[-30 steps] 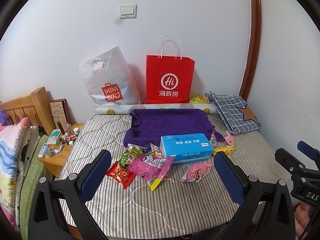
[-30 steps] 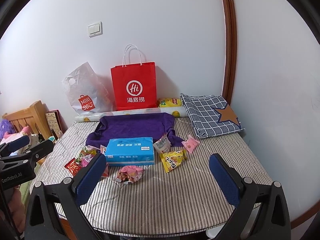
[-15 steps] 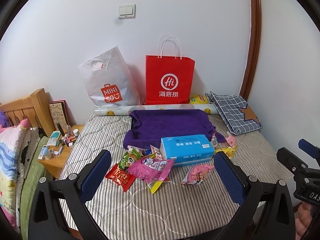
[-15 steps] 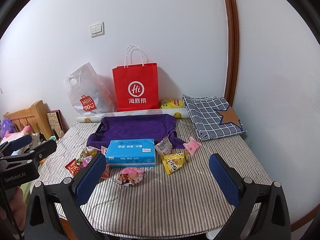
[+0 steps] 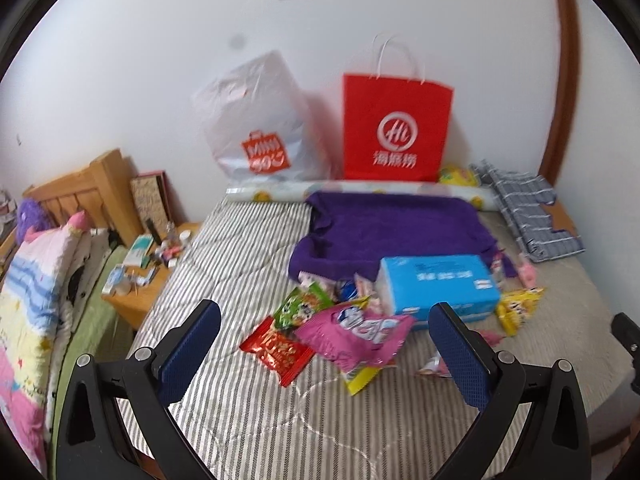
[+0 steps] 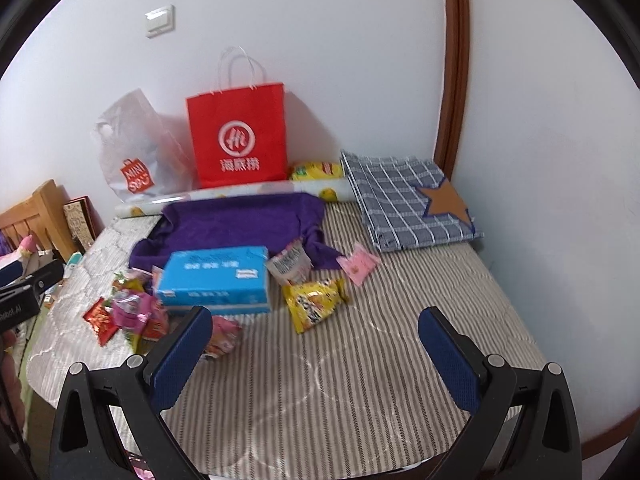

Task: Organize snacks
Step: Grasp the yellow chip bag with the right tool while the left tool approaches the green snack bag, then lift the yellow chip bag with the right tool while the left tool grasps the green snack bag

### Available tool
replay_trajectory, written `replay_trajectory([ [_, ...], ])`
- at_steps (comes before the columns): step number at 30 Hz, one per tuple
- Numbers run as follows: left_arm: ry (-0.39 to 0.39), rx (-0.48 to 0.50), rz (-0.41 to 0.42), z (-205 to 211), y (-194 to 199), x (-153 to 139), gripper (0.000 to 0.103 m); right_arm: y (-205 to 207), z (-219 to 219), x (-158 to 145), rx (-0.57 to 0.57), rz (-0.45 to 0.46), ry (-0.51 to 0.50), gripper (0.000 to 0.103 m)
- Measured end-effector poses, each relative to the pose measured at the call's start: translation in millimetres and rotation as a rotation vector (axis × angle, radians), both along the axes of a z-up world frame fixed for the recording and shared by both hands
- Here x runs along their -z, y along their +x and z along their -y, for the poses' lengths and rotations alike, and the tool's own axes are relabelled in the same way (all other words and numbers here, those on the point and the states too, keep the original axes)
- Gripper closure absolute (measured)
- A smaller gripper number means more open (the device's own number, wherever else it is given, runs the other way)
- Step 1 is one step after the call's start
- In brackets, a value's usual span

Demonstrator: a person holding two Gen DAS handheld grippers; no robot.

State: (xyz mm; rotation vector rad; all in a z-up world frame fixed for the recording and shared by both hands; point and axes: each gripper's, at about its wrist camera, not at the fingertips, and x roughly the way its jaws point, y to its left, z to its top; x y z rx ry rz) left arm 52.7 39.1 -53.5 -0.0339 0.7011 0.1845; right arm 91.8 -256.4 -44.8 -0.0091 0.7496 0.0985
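Left gripper (image 5: 324, 330) hung wide open and empty over the striped bed (image 5: 248, 400); right gripper (image 6: 316, 338) likewise gaped, holding nothing. Ahead lay the snacks: red pack (image 5: 277, 350), pink pack (image 5: 354, 332), green pack (image 5: 304, 306) left of the blue box (image 6: 214, 276), yellow pack (image 6: 314, 304) to its right. Behind, against the wall, stood a red bag (image 6: 238, 136) and white bag (image 6: 134, 152), contents hidden.

At frame bottom the right tongs (image 6: 316, 328) gape wide and empty over the striped mattress (image 6: 360, 380). Mid-frame, a blue tissue box (image 6: 214, 280) lies between a yellow snack packet (image 6: 314, 302) and pink and red packets (image 6: 128, 314).
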Motion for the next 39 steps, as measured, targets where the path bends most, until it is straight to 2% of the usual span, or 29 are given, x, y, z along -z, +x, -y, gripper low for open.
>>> replay_trajectory([
  [6,0.023,0.021,-0.063,3,28,29,0.001,28,22,29,0.034,-0.066,0.010,0.000],
  [9,0.008,0.045,-0.094,1,42,41,0.001,43,28,40,0.056,-0.080,0.012,0.000],
  [14,-0.003,0.054,-0.110,-6,58,53,0.005,67,31,52,0.050,-0.092,0.049,0.005],
  [17,-0.039,0.047,-0.126,-15,70,61,0.005,83,27,64,0.025,-0.110,0.055,0.009],
  [19,-0.058,0.045,-0.130,-20,75,66,0.005,94,21,76,0.003,-0.137,0.050,0.019],
  [22,-0.078,0.052,-0.127,-25,80,72,0.005,108,12,95,-0.026,-0.176,0.051,0.023],
  [29,-0.059,0.059,-0.167,-34,96,85,0.006,129,-2,126,-0.053,-0.221,0.036,0.024],
  [34,-0.119,0.062,-0.187,-47,99,91,0.006,141,-10,145,-0.075,-0.270,0.032,0.024],
  [35,-0.128,0.063,-0.186,-48,98,90,0.006,142,-11,147,-0.079,-0.272,0.033,0.026],
  [36,-0.135,0.063,-0.186,-51,98,90,0.006,142,-12,149,-0.083,-0.275,0.030,0.036],
  [37,-0.130,0.062,-0.187,-53,98,89,0.006,142,-14,150,-0.077,-0.270,0.017,0.040],
  [39,-0.118,0.065,-0.199,-58,100,90,0.006,139,-14,148,-0.079,-0.257,0.018,0.043],
])
